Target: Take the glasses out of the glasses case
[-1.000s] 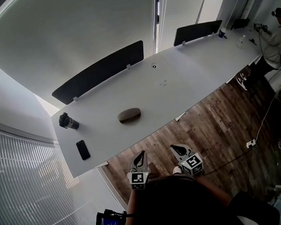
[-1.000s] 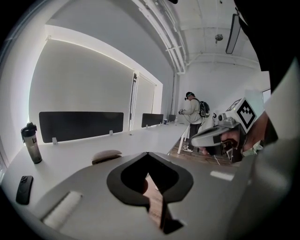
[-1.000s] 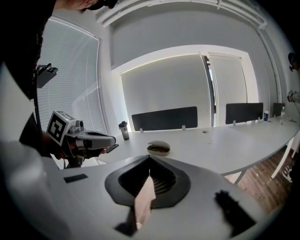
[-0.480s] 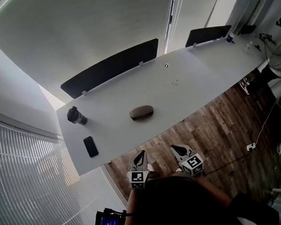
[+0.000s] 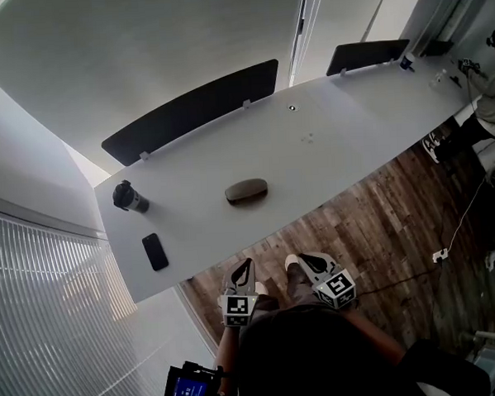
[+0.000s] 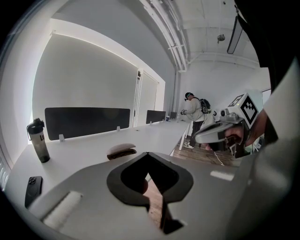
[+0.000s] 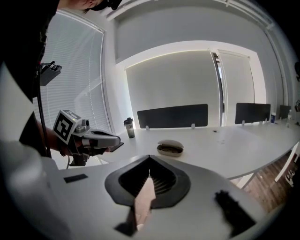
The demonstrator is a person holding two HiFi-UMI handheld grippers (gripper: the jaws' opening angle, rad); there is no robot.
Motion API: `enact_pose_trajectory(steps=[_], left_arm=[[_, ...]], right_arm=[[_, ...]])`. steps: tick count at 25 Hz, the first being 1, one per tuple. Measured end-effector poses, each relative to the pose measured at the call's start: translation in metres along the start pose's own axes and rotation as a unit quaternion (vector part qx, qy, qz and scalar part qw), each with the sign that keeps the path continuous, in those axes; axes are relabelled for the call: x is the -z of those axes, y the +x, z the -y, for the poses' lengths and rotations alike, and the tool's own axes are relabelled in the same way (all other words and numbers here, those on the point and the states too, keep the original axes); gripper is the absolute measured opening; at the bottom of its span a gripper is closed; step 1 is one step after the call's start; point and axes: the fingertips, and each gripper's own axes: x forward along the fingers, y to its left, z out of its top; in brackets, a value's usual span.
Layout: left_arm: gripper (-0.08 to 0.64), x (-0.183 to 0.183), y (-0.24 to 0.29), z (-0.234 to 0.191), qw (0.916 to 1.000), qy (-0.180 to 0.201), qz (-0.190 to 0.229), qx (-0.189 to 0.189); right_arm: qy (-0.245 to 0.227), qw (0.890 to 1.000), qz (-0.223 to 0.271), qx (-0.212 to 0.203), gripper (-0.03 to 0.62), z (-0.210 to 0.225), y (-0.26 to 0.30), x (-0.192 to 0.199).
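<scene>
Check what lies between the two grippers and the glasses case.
Nothing stands there. The head view shows only wood floor, then bare white table, between the left gripper, the right gripper and the glasses case.

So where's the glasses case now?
In the head view the glasses case lies on the white table, right of the dark bottle and the black phone.

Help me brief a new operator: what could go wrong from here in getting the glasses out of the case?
1. The left claw and right claw are both shut, short of the table; arriving shut, they might shove the glasses case.
2. The case lies loose on the smooth top, so a one-sided pull could slide it.
3. The bottle stands to its left; a wide left swing might topple it.
</scene>
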Motion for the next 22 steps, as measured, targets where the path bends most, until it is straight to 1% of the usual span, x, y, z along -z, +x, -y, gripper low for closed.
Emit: enact_pose_trajectory(steps=[3,7,11,13,15,17,20,22], left_arm=[[0.002,-0.003,0.003,0.001,0.9993,-0.026,0.004,-0.028],[0.002,-0.002,-0.001,0.006,0.9970,-0.042,-0.013,-0.063],[0.002,-0.001,0.012,0.008,0.9961,-0.029,-0.024,-0.080],[0.002,0.002,0.018,0.016,0.9955,-0.030,-0.028,-0.085],[0.002,0.006,0.026,0.025,0.9948,-0.036,-0.032,-0.090],[0.002,0.010,0.031,0.031,0.9926,-0.050,-0.043,-0.101],[0.002,0.001,0.040,0.034,0.9872,-0.079,-0.051,-0.129],[0.002,-0.005,0.050,0.040,0.9854,-0.090,-0.051,-0.136]], right_arm=[[-0.006,1.000,0.003,-0.011,0.008,0.012,0.004,-0.007],[-0.011,0.999,0.011,-0.038,0.008,0.024,0.004,-0.015],[-0.015,0.998,0.029,-0.048,0.008,0.050,0.005,-0.016],[-0.007,0.998,0.031,-0.047,0.008,0.065,0.003,-0.009],[-0.003,0.999,0.031,-0.032,0.008,0.084,-0.001,-0.002],[0.001,0.999,0.034,-0.019,0.008,0.101,-0.006,0.001],[0.005,0.999,0.040,-0.017,0.008,0.123,-0.011,0.003],[-0.005,0.999,0.051,-0.015,0.008,0.138,-0.014,-0.001]])
